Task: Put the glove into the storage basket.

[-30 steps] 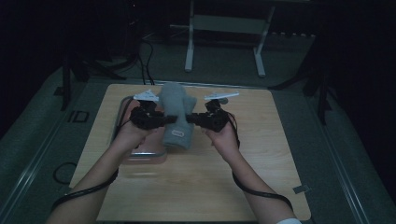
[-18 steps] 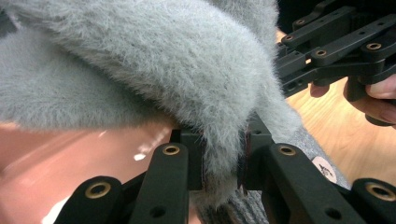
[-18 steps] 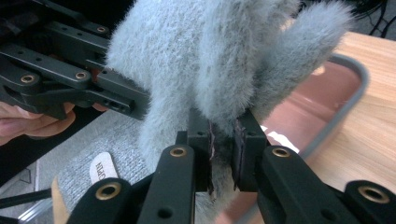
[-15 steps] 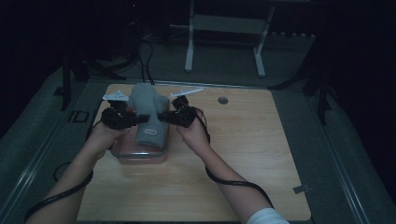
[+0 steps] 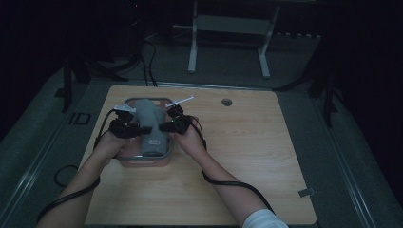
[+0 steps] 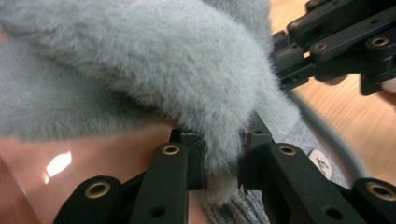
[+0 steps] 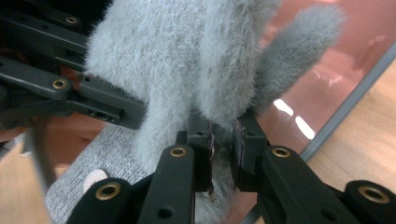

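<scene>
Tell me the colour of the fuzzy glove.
Grey; the fuzzy glove shows best in the right gripper view.

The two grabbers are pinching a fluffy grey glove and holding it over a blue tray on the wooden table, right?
Nearly. The tray is not blue: it is clear and pinkish, as the right gripper view and the high view show. The rest holds: the left gripper and the right gripper each have their jaws pinched on the fluffy grey glove, holding it over the tray on the wooden table.
</scene>
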